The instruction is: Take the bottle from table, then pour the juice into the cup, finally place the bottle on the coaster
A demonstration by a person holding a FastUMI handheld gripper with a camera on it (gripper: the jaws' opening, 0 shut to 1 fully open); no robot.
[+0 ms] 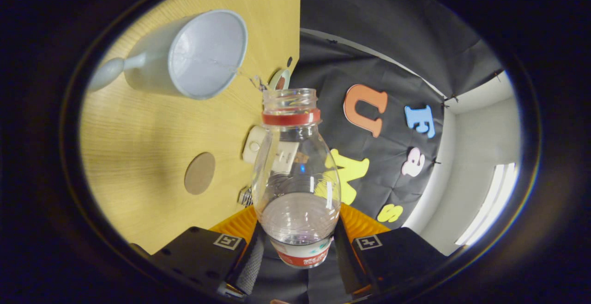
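Observation:
A clear plastic bottle (295, 174) with a red neck ring, no cap and a red-and-white label sits between my fingers, and the gripper (299, 251) is shut on its lower body. The whole view is rolled sideways, so the bottle lies tipped with its open mouth toward the pale grey cup (198, 57). The cup has a handle and stands on the wooden table (138, 128) just beyond the bottle's mouth. A thin clear thread of liquid runs from the mouth to the cup's rim. The round brown coaster (200, 173) lies on the table beside the bottle, short of the cup.
A small white boxy device (256, 148) rests on the table behind the bottle's shoulder. A round disc (280, 80) lies near the table's far edge, past the bottle mouth. Black cloth wall stands beyond the table edge.

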